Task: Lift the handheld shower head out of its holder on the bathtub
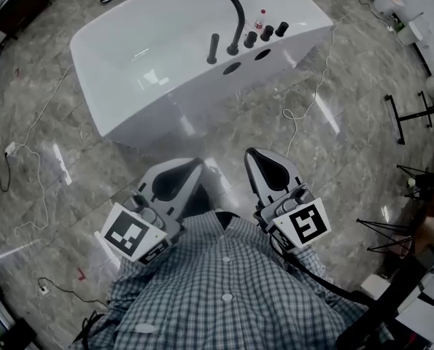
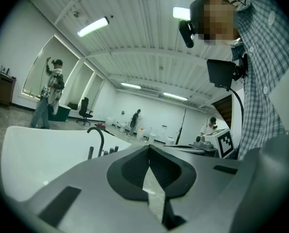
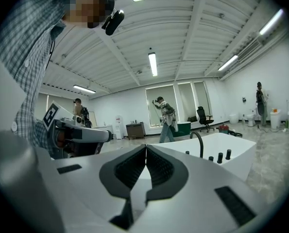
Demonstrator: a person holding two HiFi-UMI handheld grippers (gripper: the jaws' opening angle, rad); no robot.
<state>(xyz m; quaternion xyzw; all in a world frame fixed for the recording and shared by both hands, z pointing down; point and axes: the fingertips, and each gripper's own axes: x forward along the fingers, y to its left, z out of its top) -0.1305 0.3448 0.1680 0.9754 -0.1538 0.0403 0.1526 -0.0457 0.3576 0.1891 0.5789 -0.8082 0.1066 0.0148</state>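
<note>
Jaws of left grey claw (image 1: 195,165) together, nothing held. Well ahead of claws, slim black handheld shower head (image 1: 213,48) upright in holder on white bathtub (image 1: 122,57) rim. Jaws of right claw (image 1: 250,154) together, empty. Likely nothing done yet: approach, grasp, lift remain.

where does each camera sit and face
Head view: on the head, steeply down at the bathtub; shirt, left tool, right tool show.
Left gripper view: on left tool, along shut jaws toward bathtub; shirt at right.
Right gripper view: on right tool, along shut jaws toward bathtub; shirt at left.
Both gripper views share the faucet.
</note>
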